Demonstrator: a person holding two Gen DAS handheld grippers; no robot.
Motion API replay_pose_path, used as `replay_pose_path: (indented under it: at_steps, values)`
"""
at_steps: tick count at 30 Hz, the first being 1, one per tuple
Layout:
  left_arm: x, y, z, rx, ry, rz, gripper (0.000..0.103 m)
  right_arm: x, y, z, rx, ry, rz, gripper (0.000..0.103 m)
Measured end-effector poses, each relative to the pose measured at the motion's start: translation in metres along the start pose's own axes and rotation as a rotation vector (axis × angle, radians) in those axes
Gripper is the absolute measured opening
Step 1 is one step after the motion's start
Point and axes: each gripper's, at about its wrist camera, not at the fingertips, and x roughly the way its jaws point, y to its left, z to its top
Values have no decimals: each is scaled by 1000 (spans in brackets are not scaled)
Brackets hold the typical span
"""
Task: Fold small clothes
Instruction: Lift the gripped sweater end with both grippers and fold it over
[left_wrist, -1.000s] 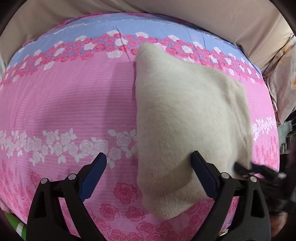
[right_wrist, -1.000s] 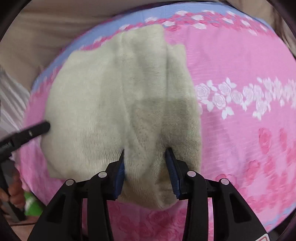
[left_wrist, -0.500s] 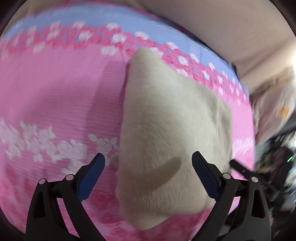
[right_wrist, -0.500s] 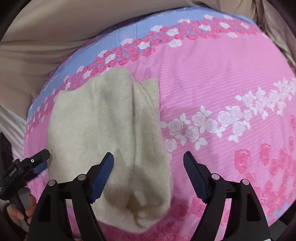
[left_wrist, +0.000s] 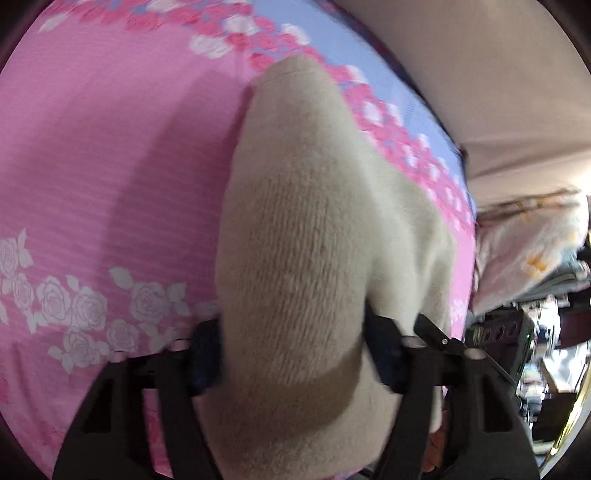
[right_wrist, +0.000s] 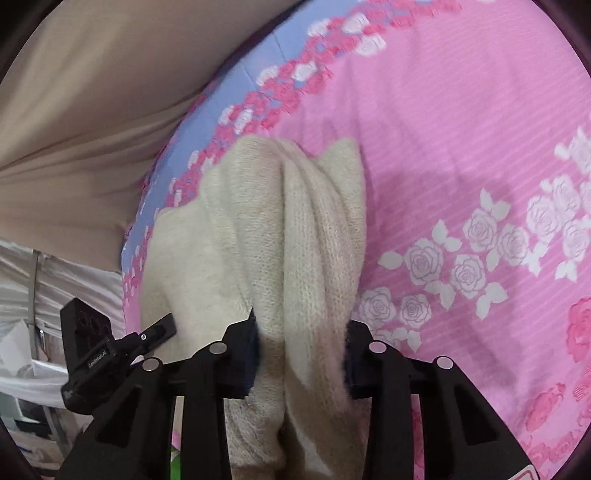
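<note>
Left gripper (left_wrist: 291, 360): jaws have just been closing and now pinch a thick bunched fold of the cream knit (left_wrist: 306, 258) at lower centre of its frame, pads pressed into both sides. Right gripper (right_wrist: 301, 354): jaws likewise just closed, narrower, clamping a gathered ridge of the same knit at lower centre. The knit runs from both grips up to the frame centres, lying on the pink rose-print sheet (right_wrist: 461, 129), its far end near the blue border (left_wrist: 373, 59).

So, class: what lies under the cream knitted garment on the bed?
The cream knitted garment lies on a pink rose-print bedsheet, which shows all round it. The sheet beneath the bunched folds is covered, so anything hidden there cannot be seen.
</note>
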Motion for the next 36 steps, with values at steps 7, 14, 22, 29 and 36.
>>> replay_pose_path:
  at_steps: [7,14,22,29,36]
  values:
    - [-39,-51,-1,80,10,-146,44,-62,38,-5,-52,-99,15,32]
    - [-94,-130,-5,286,-46,-257,44,-172,75,-3,-101,-288,17,33]
    - [-198,-199,-3,494,-214,-433,45,-279,167,-4,-285,-563,53,34]
    - [-322,-209,-4,675,-469,-478,46,-314,271,-26,-494,-703,175,35]
    - [-420,-164,-4,726,-709,-429,48,-294,361,-41,-649,-693,339,36]
